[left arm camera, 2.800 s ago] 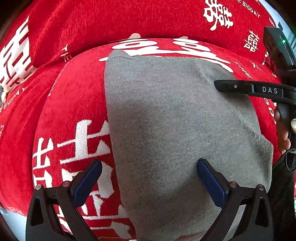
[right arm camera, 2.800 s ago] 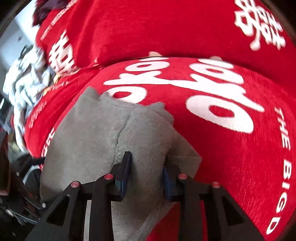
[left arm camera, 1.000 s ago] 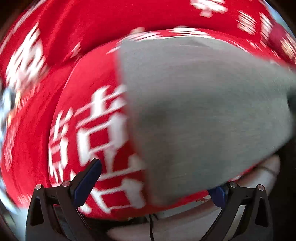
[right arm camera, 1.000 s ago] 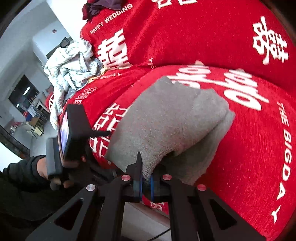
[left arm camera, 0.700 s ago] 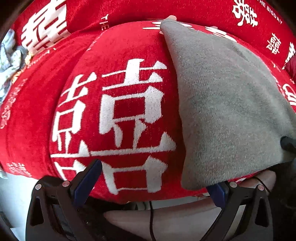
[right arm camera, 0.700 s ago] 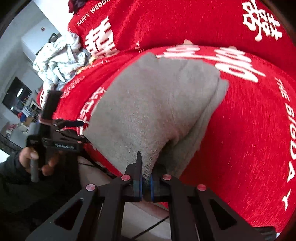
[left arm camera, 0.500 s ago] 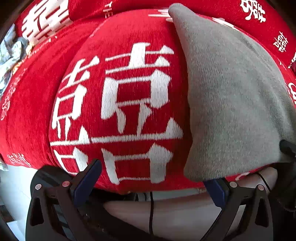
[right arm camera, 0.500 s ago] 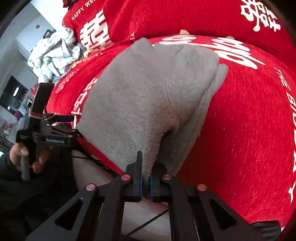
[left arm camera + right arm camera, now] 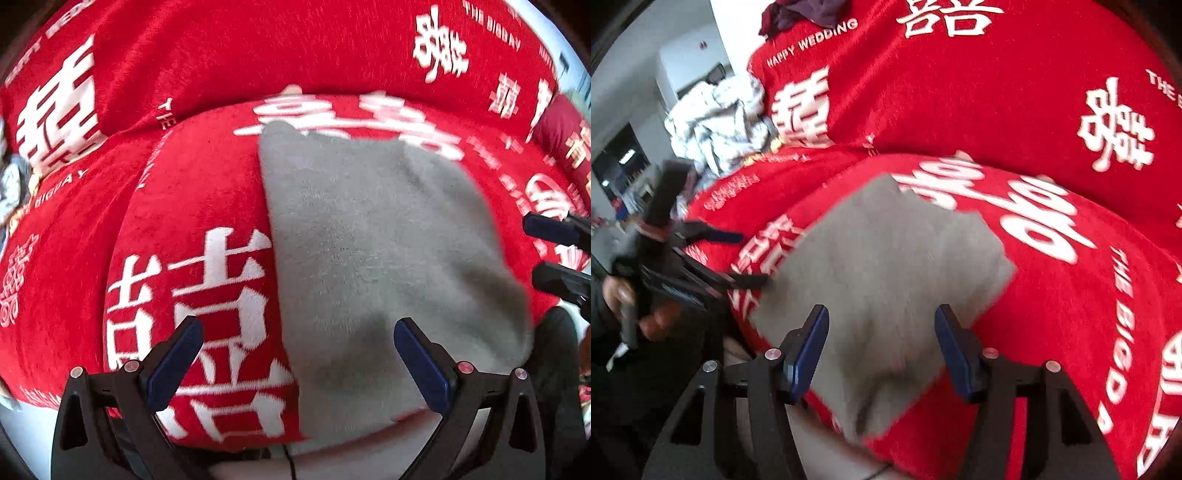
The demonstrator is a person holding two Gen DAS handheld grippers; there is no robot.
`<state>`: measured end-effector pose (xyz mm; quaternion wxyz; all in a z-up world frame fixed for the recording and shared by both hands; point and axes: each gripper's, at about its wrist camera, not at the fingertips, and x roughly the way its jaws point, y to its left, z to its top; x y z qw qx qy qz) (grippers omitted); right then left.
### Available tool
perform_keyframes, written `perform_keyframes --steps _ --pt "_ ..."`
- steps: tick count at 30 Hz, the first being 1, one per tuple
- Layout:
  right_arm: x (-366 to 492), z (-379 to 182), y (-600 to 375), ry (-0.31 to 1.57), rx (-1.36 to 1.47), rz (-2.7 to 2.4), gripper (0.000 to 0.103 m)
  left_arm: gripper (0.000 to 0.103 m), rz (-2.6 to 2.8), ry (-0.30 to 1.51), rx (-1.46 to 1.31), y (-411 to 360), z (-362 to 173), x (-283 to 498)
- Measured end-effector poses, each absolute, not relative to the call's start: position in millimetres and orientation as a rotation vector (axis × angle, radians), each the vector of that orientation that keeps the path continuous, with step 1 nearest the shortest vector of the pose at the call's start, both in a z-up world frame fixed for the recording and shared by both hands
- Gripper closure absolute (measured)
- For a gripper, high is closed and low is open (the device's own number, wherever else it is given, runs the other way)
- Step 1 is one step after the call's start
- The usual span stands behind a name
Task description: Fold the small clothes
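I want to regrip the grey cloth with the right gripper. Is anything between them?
Nothing visible. The right gripper is open directly over the grey cloth lying on the red cover; the left gripper is open at its other edge.

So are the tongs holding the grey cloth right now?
No, nothing is held. Both the left tongs and the right tongs are open, and the grey cloth lies free on the red cushion.

1. One grey folded garment lying on the red cover.
2. Two grippers: left gripper, right gripper.
3. One crumpled white cloth heap, left of the cover.
4. One dark clothes pile atop it.
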<state>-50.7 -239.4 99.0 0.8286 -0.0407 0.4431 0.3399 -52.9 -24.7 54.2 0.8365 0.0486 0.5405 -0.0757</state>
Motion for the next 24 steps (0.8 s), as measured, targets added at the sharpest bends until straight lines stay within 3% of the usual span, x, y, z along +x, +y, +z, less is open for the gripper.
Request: perform_keyframes --steps 4,6,9,16,24 --pt "-35 56 -229 1.035 -0.207 0.641 0.042 0.0 -0.151 1.162 0.145 -31 31 -53" --pt "-29 32 -242 1.076 -0.221 0.565 0.035 0.0 -0.164 1.181 0.114 -28 31 -51" --pt "-24 37 -255 1.107 -0.093 0.567 0.035 0.0 -0.166 1.159 0.14 -30 37 -52" --pt "-25 85 -226 0.938 -0.217 0.653 0.034 0.0 -0.166 1.147 0.177 -45 39 -46" --pt "23 38 -203 1.063 -0.206 0.641 0.035 0.0 -0.163 1.181 0.145 -42 32 -40"
